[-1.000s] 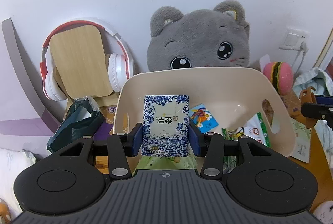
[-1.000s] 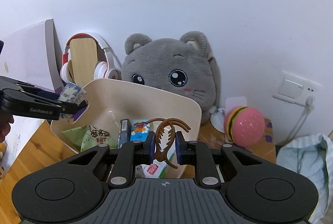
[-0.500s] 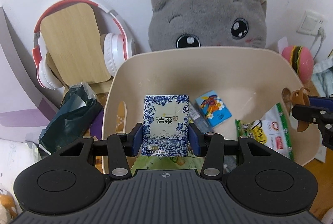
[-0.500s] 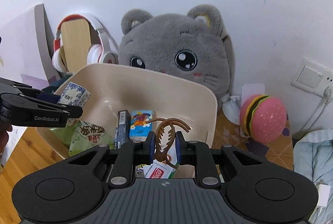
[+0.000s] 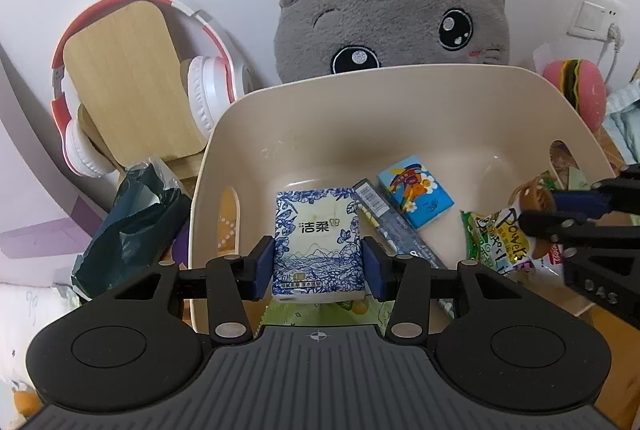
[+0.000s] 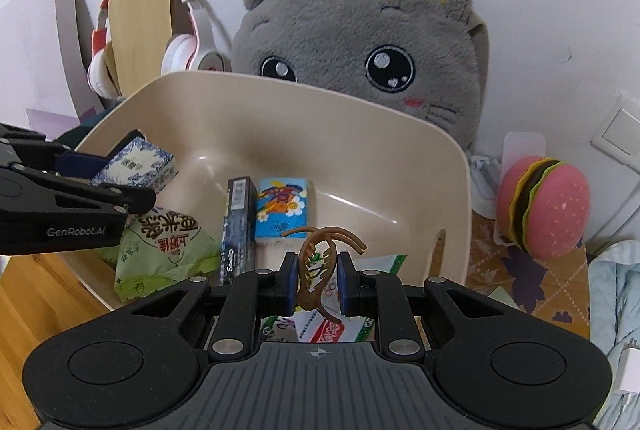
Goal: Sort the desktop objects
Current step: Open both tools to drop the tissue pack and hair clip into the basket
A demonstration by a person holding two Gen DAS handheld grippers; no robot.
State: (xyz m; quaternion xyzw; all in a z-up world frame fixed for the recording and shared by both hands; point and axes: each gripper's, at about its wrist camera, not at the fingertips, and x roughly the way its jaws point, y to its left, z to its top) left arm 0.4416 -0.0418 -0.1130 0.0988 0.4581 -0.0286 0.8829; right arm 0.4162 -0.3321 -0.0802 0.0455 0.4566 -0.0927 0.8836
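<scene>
Over the beige bin, your left gripper is clamping the soft, light tissue pack by its sides; your right gripper is pinching the stiff, probably brittle hair claw.

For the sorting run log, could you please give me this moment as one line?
left gripper: shut on tissue pack | right gripper: shut on hair claw | both over beige bin | nothing released
</scene>
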